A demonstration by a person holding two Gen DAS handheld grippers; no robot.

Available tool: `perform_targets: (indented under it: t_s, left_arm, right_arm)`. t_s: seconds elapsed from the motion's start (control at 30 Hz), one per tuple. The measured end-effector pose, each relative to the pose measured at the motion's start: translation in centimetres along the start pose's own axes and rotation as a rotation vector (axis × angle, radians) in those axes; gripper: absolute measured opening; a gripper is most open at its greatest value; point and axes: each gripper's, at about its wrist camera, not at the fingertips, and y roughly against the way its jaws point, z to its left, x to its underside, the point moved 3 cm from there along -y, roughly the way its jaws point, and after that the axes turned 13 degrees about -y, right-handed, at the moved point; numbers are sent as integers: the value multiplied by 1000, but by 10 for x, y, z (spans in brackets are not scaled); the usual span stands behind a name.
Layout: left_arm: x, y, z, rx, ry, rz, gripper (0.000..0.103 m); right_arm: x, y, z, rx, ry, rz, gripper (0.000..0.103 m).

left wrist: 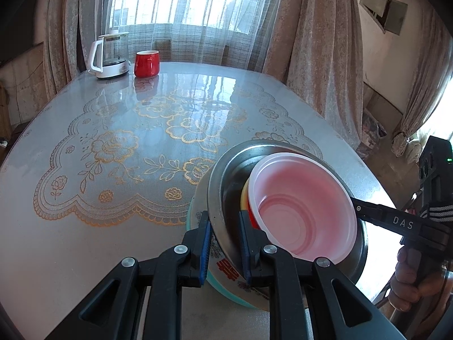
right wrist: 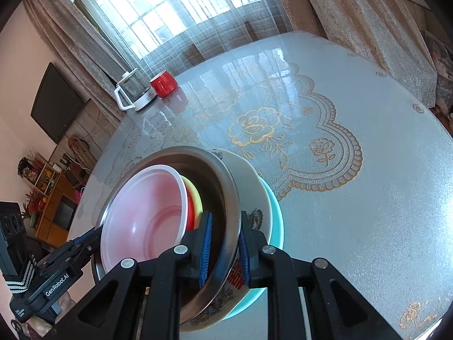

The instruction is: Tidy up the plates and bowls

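5 nested bowls, 1 red mug, 1 kettle, 2 tools.

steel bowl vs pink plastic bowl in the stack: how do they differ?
The steel bowl is shiny grey metal; the pink bowl is translucent plastic. The steel bowl is wider and holds the pink bowl inside. Both grippers clamp the steel bowl's rim, not the pink bowl. Both are round and tilted.

White letters "DAS" are seen on the black finger of the right gripper, "GenRobot.AI" is printed on the black left gripper, and red Chinese characters, partly hidden, are painted on the white floral ceramic bowl.
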Motion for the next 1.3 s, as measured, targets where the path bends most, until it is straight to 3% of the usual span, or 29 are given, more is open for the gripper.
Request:
perform_targets:
  t_s: [0.73, 1.0, 1.3]
  left_arm:
    - [3, -7, 0, -27, 26, 33, 21]
    - [4, 1, -4, -40, 6, 20, 21]
    - [5, 2, 0, -28, 42, 27, 22]
  right_arm:
    - [6, 13, 0, -10, 4, -10, 22]
    - [11, 14, 1, 0, 14, -16, 19]
    - [10, 15, -3, -38, -17, 5, 21]
